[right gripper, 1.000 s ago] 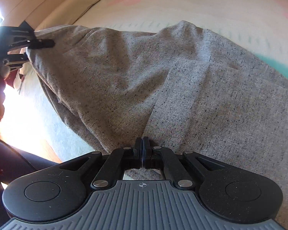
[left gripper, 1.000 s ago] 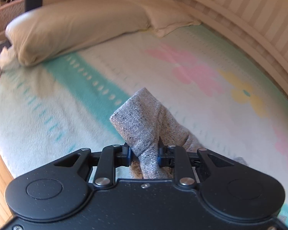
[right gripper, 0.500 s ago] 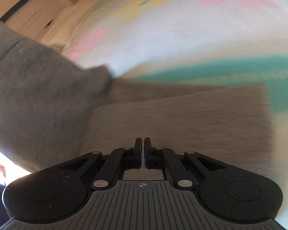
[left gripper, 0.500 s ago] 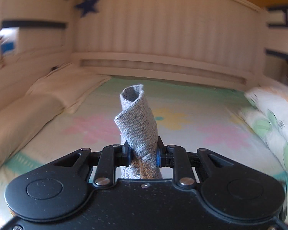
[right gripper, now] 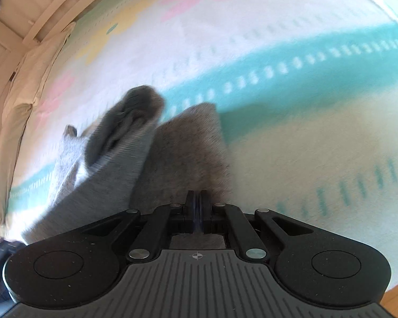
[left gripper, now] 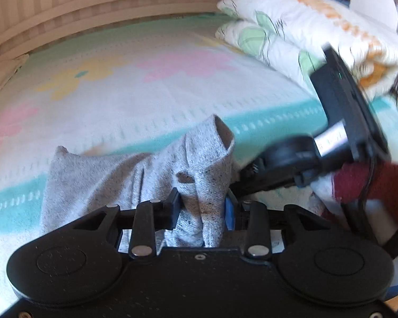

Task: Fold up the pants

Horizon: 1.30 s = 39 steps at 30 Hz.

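Evidently to lay the fold down, the left gripper (left gripper: 203, 206) is opening around the grey pants (left gripper: 199, 159) bunched between its jaws, while the right gripper (right gripper: 198, 206) pinches their edge just ahead.

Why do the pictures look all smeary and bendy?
Left wrist view: the right gripper and quilt are smeared by motion, the bed rail bows from the fisheye lens, while the pants stay fairly sharp. Right wrist view: pants and blanket streak heavily; bright sunlight washes the blanket pale.
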Each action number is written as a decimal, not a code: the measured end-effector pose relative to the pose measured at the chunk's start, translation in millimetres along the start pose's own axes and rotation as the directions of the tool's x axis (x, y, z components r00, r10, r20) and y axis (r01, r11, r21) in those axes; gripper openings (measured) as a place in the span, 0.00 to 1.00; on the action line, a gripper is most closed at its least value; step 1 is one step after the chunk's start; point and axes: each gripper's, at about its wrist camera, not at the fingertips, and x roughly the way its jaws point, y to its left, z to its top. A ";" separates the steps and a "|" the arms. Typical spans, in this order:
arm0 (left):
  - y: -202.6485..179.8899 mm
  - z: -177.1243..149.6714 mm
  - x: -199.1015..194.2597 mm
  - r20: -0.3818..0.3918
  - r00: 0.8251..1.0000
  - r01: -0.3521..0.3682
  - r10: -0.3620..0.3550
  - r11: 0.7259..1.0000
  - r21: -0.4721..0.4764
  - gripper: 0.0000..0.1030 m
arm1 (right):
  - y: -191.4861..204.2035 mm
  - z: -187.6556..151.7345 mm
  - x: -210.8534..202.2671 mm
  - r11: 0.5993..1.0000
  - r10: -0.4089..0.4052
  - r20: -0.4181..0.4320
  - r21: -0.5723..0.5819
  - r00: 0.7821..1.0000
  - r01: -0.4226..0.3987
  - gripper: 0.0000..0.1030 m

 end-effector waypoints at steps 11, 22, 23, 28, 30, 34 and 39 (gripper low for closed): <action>42.8 65.4 -43.4 0.228 0.970 0.111 -0.085 0.988 -0.107 0.46 | -33.6 9.5 -17.5 0.997 -0.007 0.079 0.071 0.997 0.002 0.04; 131.1 9.7 49.1 -0.183 0.980 -0.114 0.079 0.975 -0.191 0.52 | -35.5 10.3 -26.8 0.986 0.127 0.131 0.088 0.983 -0.139 0.46; 134.3 -1.1 57.2 -0.221 0.971 -0.132 0.088 0.972 -0.195 0.52 | -32.6 10.3 -23.6 0.989 0.118 0.118 0.080 0.986 -0.128 0.46; 125.0 -26.5 74.4 -0.289 0.950 -0.160 0.118 0.979 -0.128 0.57 | -17.7 11.3 -10.0 0.996 0.084 0.082 0.025 0.993 -0.086 0.46; 120.8 -27.7 70.6 -0.270 0.955 -0.157 0.122 0.982 -0.110 0.57 | -9.4 10.7 -12.5 0.997 0.070 0.104 -0.022 0.992 -0.068 0.46; 129.9 -28.1 57.5 -0.230 0.967 -0.151 0.107 0.971 -0.186 0.56 | 9.3 7.1 -14.9 0.990 0.050 0.123 -0.137 0.991 -0.033 0.43; 153.9 -23.7 49.0 -0.211 0.968 -0.189 0.133 0.944 -0.271 0.56 | 35.2 -2.1 -11.8 0.952 -0.029 0.161 -0.298 0.986 0.077 0.04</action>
